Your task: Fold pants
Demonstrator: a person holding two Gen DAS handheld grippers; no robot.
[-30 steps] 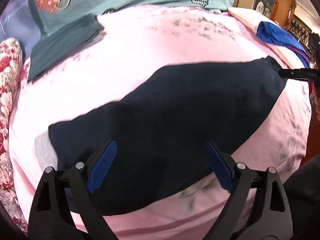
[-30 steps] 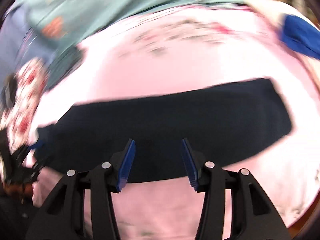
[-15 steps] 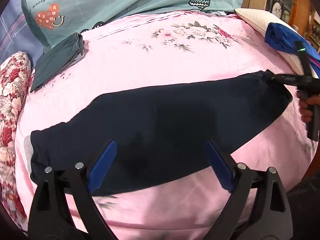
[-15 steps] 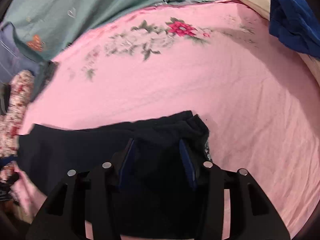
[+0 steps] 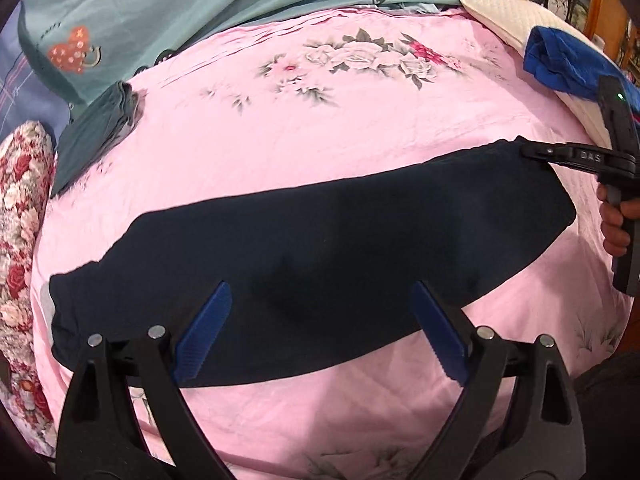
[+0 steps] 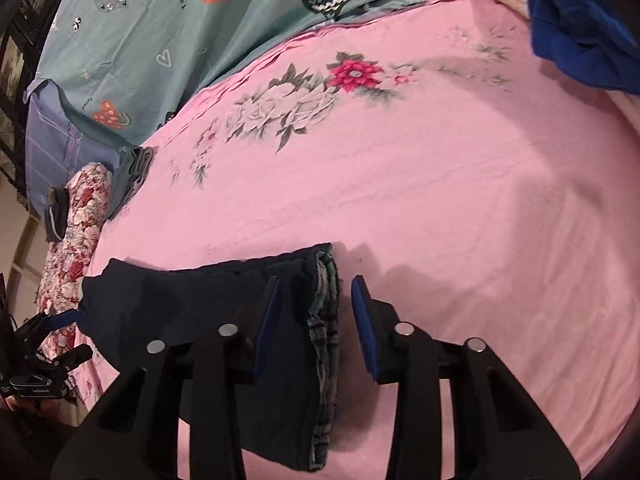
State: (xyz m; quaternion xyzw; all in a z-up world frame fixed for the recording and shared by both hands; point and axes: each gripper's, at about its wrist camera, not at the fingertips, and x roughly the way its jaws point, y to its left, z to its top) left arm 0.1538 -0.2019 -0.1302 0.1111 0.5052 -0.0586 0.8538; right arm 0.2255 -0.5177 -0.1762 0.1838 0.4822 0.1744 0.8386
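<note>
The dark pants [image 5: 320, 248] lie flat across the pink bedsheet [image 5: 360, 120]. The left gripper [image 5: 320, 332] hangs wide open over their near edge. The right gripper [image 6: 314, 328] is closing around the waistband end; bare sheet lies beyond it.

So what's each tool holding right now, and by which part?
Nothing is gripped yet. The right tool is closing around the pants' end with the plaid lining, pads not yet pressing. The left tool hangs open above the middle.
</note>
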